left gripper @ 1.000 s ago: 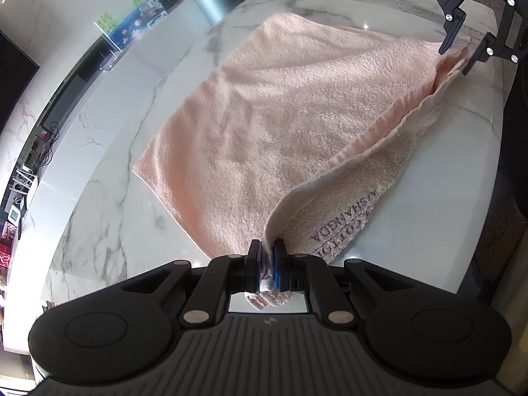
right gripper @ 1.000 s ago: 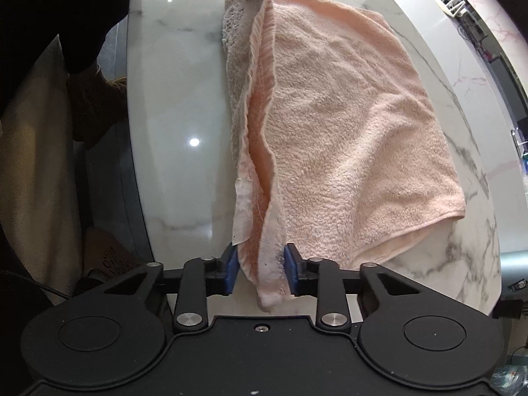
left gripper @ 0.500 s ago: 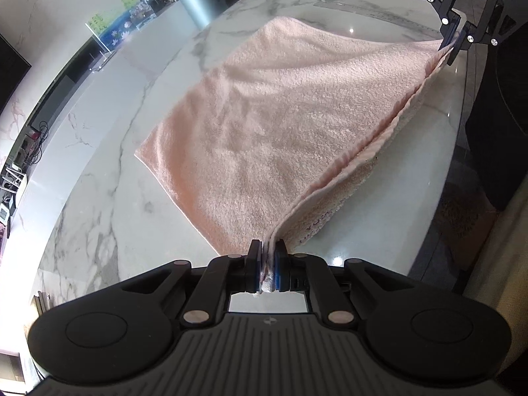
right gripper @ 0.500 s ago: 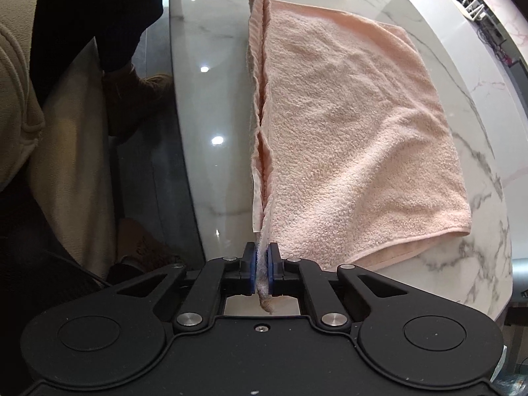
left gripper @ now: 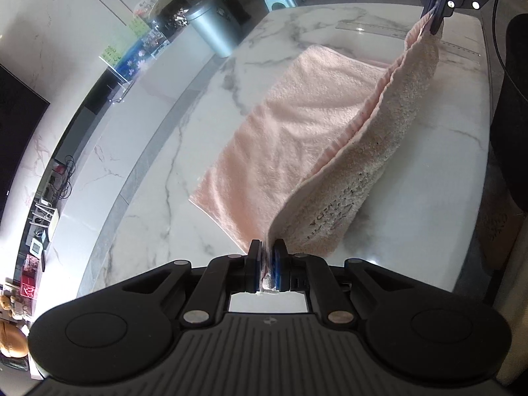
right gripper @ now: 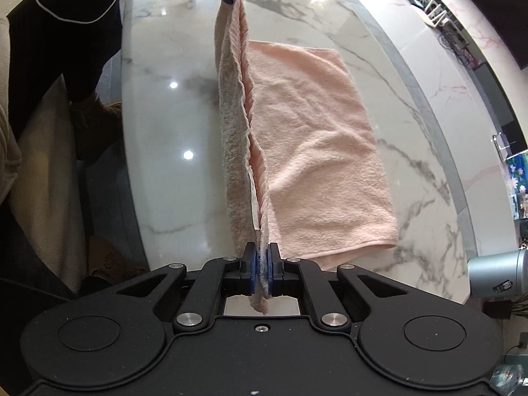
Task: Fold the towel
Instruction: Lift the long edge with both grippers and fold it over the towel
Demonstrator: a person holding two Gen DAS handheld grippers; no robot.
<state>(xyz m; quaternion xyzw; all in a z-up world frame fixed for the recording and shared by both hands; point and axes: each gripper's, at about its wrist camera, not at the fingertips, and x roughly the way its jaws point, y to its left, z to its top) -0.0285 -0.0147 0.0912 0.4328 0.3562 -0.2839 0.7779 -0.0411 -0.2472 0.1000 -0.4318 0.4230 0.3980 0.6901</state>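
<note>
Towel (left gripper: 297, 138): pink terry cloth, looped pile, rectangular; far part flat on the counter (left gripper: 158, 178), near edge lifted as a taut ridge. Left claw (left gripper: 268, 264): blue pads clamped on one corner at 6 o'clock. Right claw (right gripper: 260, 269): clamped on the other corner. Counter: glossy white marble, grey veins, rounded edge. Grey metal cylinder bin (left gripper: 211, 29) at 11 o'clock.

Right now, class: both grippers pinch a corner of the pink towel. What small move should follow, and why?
Probably carry the lifted edge across toward the far edge. The left gripper and right gripper are shut on the pink towel, holding one edge raised while the rest lies flat on the marble table.
</note>
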